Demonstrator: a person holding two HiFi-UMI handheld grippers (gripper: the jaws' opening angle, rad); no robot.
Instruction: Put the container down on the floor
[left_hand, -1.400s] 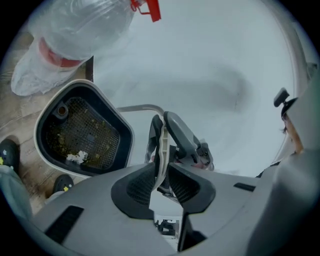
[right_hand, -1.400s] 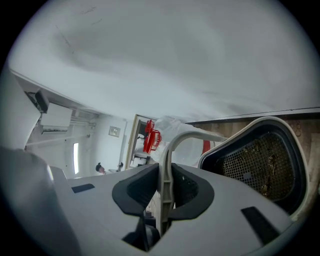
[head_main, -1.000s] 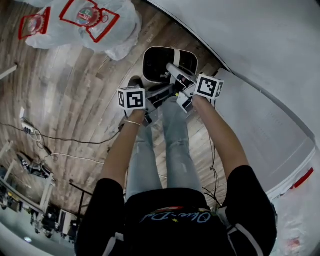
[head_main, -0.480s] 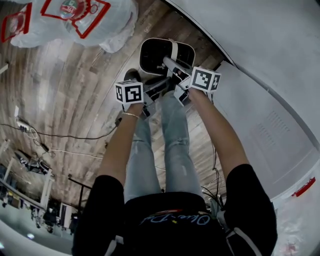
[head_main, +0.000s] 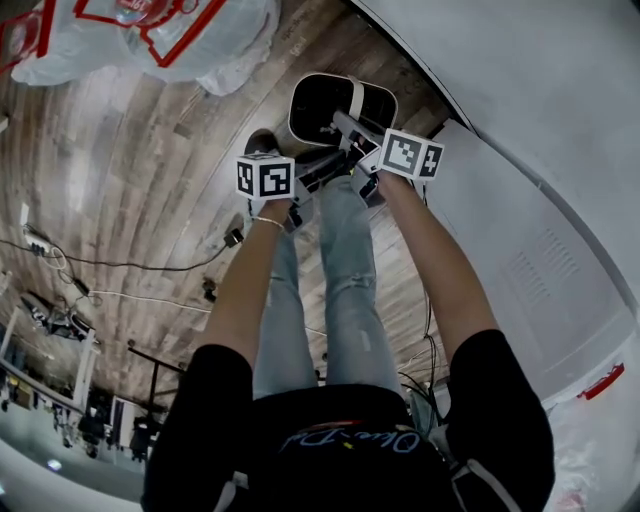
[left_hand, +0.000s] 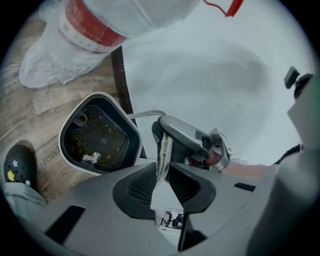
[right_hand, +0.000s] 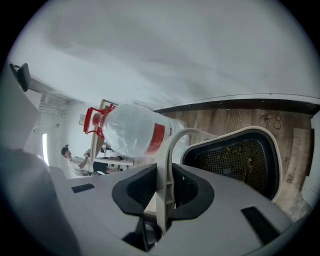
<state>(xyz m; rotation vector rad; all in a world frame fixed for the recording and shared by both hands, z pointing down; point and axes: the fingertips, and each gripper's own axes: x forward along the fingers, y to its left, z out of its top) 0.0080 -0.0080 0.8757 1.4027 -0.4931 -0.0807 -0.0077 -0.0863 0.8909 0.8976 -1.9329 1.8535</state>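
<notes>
Far to my left a clear plastic bag with red print (head_main: 150, 35) lies crumpled on the wood-plank floor (head_main: 130, 190), and thin black cables (head_main: 120, 272) trail across the planks lower down. My left gripper (left_hand: 161, 176) has its jaws clamped on one end of a thin, pale curved handle (left_hand: 163, 150): the strip runs up between the two dark pads, which press on it from both sides. Just beyond that gripper's tips, a black shoe (left_hand: 19, 165) shows at the lower left, on the planks. The handle belongs to the white-rimmed container with a dark mesh inside (head_main: 338, 105), which sits out ahead of my feet, close to the foot of the wall, its open top facing up at me. Specks of debris lie on the mesh. I cannot tell whether its underside touches the floor. My right gripper (right_hand: 165, 192) is also closed tight on the handle, gripping the pale band upright between its pads, with the container's mouth just to the right of the jaws. The two grippers sit close together over the container. To the right rises a plain white wall (head_main: 540, 120).
</notes>
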